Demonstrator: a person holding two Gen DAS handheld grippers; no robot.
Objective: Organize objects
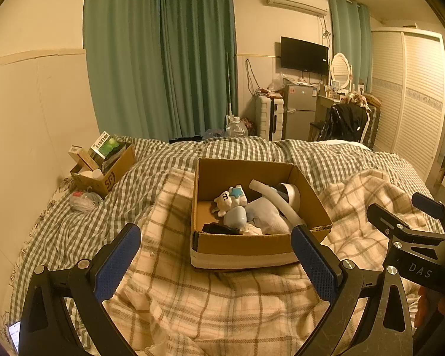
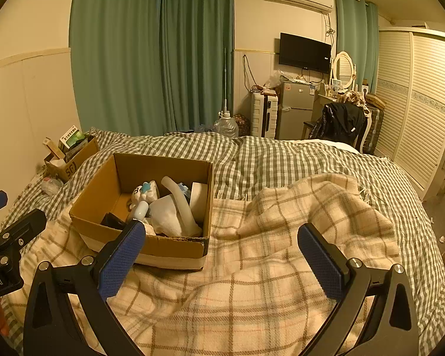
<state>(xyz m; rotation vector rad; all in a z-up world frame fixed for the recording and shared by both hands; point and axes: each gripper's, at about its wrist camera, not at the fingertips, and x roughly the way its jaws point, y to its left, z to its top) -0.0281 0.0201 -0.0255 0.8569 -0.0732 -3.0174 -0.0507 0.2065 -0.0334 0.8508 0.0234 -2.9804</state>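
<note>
Two wide-spread grippers (image 1: pixel 216 255) (image 2: pixel 222 252), square cardboard box (image 1: pixel 246 247), woven plaid blanket (image 2: pixel 252 296)

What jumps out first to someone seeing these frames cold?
The open cardboard box on the cream plaid blanket, mid-bed, crammed with a white plush toy, a pale hose and cloth. Both the left gripper and right gripper hang open and empty before it. A smaller box sits by the left wall.

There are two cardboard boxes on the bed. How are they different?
The near box sits on the plaid blanket; the far box sits by the wall. The near box holds a toy bear and a hose; the far one holds upright packets. The far box shows printed letters. Both are open and brown.
</note>
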